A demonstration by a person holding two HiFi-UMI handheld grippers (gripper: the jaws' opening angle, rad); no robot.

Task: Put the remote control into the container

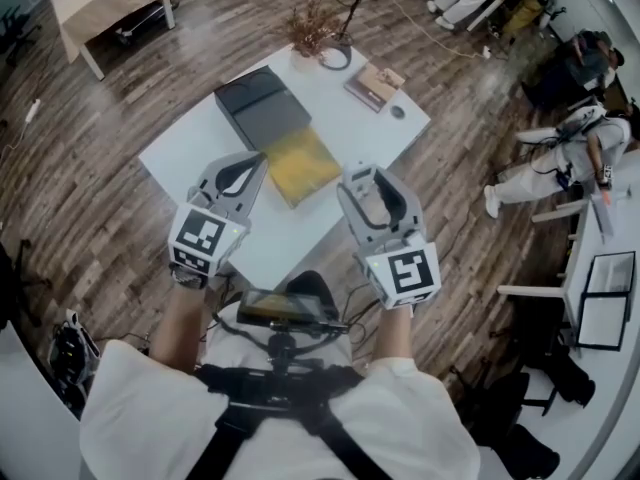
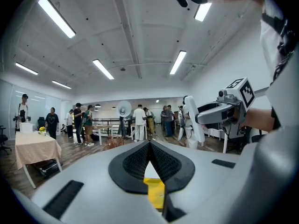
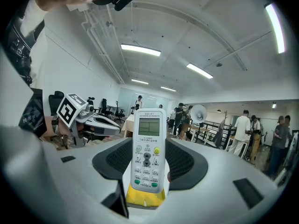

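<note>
A white remote control (image 3: pixel 148 148) with a small screen and coloured buttons stands upright between the jaws of my right gripper (image 3: pixel 148 144), which is shut on it. In the head view the right gripper (image 1: pixel 362 178) hovers over the near right part of the white table (image 1: pixel 195 143), and the remote is hard to make out there. My left gripper (image 1: pixel 250 165) is beside it, over the table's near left, its jaws closed with nothing between them (image 2: pixel 149 146). The dark grey rectangular container (image 1: pixel 262 108) lies beyond both grippers, at the table's far left.
A yellow pad (image 1: pixel 300 165) lies between the grippers and the container. A small book (image 1: pixel 375 85), a round dark object (image 1: pixel 398 112) and a dried plant (image 1: pixel 315 33) sit at the far side. People and tables stand around the room.
</note>
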